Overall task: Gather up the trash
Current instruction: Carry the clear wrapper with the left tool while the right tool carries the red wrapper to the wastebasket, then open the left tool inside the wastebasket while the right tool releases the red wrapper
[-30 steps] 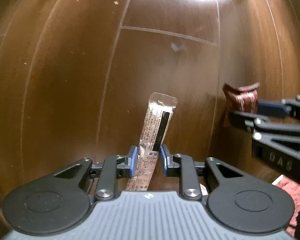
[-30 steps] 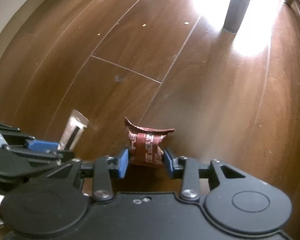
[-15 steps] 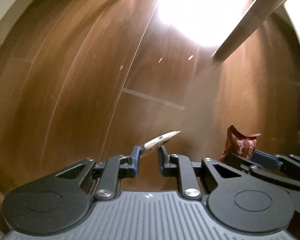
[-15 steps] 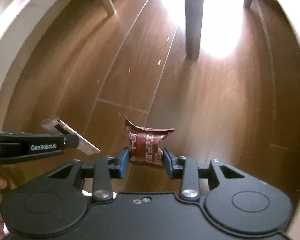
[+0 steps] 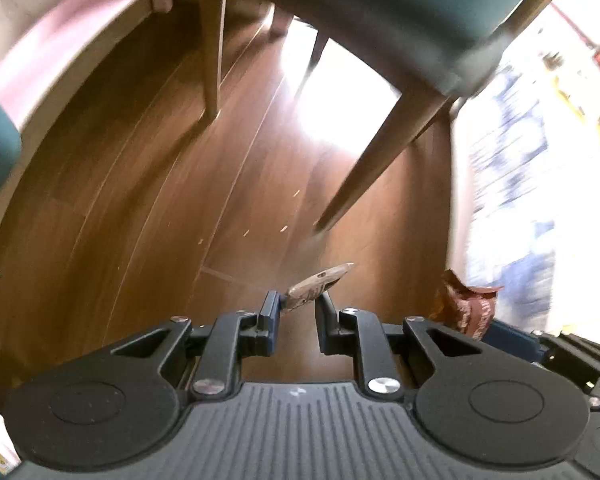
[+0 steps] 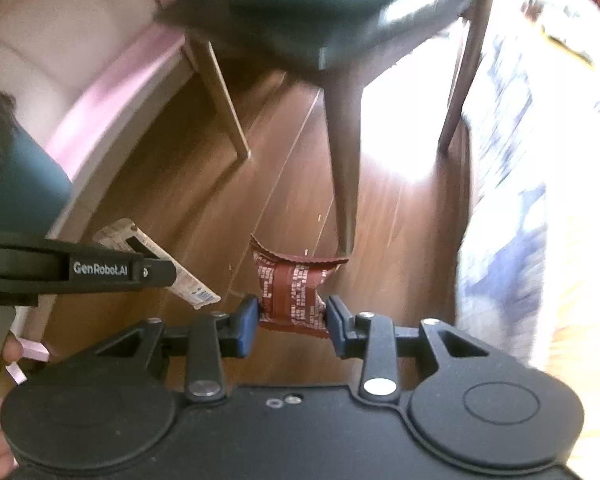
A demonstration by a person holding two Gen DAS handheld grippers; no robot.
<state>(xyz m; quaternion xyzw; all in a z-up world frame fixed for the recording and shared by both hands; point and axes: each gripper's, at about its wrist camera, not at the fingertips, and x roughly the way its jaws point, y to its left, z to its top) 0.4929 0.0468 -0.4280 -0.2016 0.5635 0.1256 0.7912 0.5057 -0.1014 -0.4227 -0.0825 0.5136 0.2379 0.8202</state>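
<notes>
My left gripper (image 5: 297, 307) is shut on a long silver stick wrapper (image 5: 318, 282), held edge-on well above the wooden floor (image 5: 148, 184). The same wrapper (image 6: 188, 280) shows flat in the right wrist view, pinched in the left gripper's black arm (image 6: 80, 268). My right gripper (image 6: 291, 315) is shut on a dark red snack wrapper (image 6: 294, 284) with white print, held in the air. That red wrapper (image 5: 466, 308) also shows at the right of the left wrist view.
A chair with a teal seat (image 5: 400, 4) and wooden legs (image 5: 376, 160) stands ahead, also seen in the right wrist view (image 6: 342, 168). A pale wall with a pink skirting (image 6: 100, 92) runs on the left. A blurred blue-white fabric (image 5: 512, 184) is on the right.
Both grippers have risen from the floor and tilted up with their wrappers held. The chair and the wall have come into view. The stick wrapper turned from flat to edge-on.
</notes>
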